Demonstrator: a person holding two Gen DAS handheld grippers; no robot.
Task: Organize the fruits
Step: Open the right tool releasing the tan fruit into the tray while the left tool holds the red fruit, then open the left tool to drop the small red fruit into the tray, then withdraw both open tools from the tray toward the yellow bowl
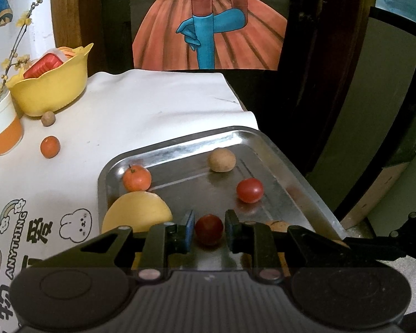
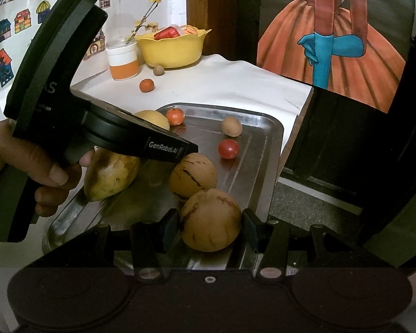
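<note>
On the metal tray [image 1: 305, 183], the left gripper [image 1: 208, 231] has its jaws apart around a small, soft cherry tomato [image 1: 208, 229], while the right gripper's [image 2: 210, 226] open jaws sit beside a smooth, heavier striped melon [image 2: 210, 219], best squeezed gently at its middle.

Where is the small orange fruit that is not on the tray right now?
The small orange fruit lies on the white tablecloth left of and beyond the metal tray, near the brown round fruit by the yellow bowl.
</note>
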